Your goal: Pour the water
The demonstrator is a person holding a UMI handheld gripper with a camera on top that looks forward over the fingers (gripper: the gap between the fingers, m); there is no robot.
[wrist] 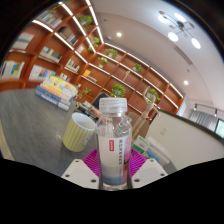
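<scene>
A clear plastic water bottle (113,140) with a white cap and a red-and-white label stands upright between my gripper's (113,165) two fingers. Both magenta pads (92,163) press against its sides, so the gripper is shut on it. The bottle looks lifted, well above the floor, with the room tilted behind it. Water fills it up to about the shoulder. A pale yellow ribbed cup-like container (79,131) stands just beyond and to the left of the bottle on a light surface.
Long wooden bookshelves (120,75) with books and plants run along the far wall. A low display stand with books (56,93) sits on the grey floor to the left. A light table edge (190,130) and boxes (140,120) lie to the right.
</scene>
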